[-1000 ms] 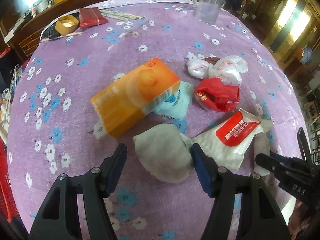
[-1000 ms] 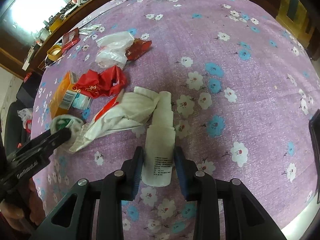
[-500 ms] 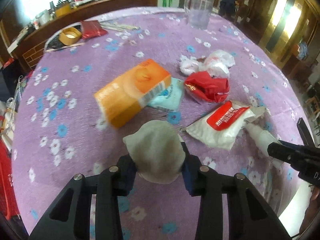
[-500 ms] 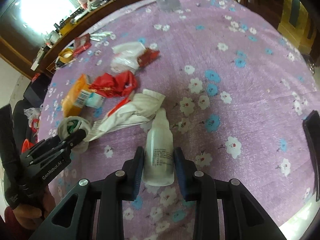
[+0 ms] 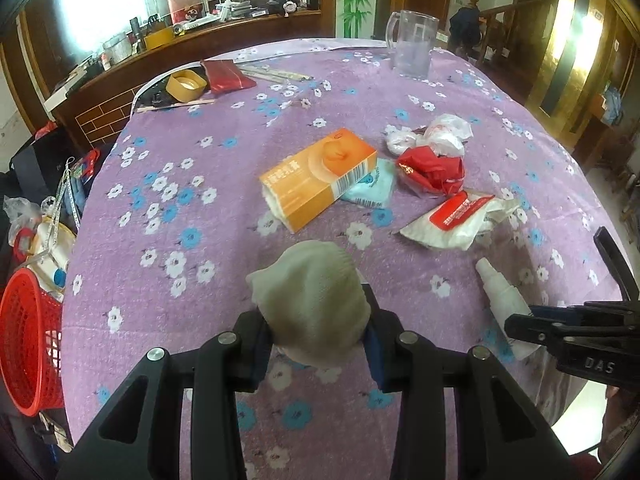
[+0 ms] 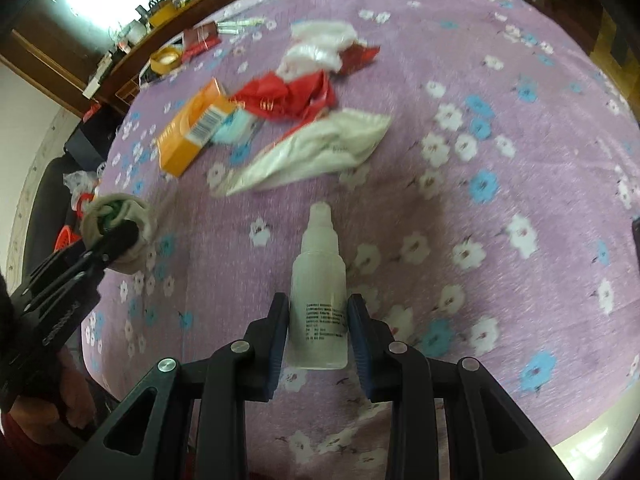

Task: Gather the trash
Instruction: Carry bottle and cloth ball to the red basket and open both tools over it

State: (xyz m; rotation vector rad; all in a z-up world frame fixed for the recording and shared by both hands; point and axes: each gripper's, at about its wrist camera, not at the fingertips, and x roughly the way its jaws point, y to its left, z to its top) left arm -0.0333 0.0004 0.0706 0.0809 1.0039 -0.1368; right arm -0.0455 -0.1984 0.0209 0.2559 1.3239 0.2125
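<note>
Far left, off the table edge: red basket (image 5: 28,344) on the floor side, with bags and clutter beside it. Likely the bin for the trash, though that is a guess.

Left gripper (image 5: 316,344): jaws drawn in tight on a balled grey sock (image 5: 310,304), lifted clear of the purple flowered tablecloth (image 5: 168,152). From the right wrist view the sock shows a green core and sits at the table's left edge.

Middle of table, not yet picked up: orange carton (image 5: 318,178) lying on its side, a pale blue packet (image 5: 370,190) tucked partly under it, a crumpled red wrapper (image 5: 434,170) just beside, white plastic bags (image 5: 436,136) behind that, and a flat white pouch with a red label (image 5: 456,220) nearer the front.

Right gripper (image 6: 318,332): jaws narrow, pressed to both sides of a small white bottle (image 6: 319,292), nozzle pointing away. Whether the bottle is off the cloth I cannot tell.

Far side: clear jug (image 5: 412,50), roll of tape (image 5: 186,85), red pouch (image 5: 226,76); probably not trash.

Progress: early. Two items in hand, none seen deposited, five or so pieces left on the cloth. Next call: carry both to the basket.
</note>
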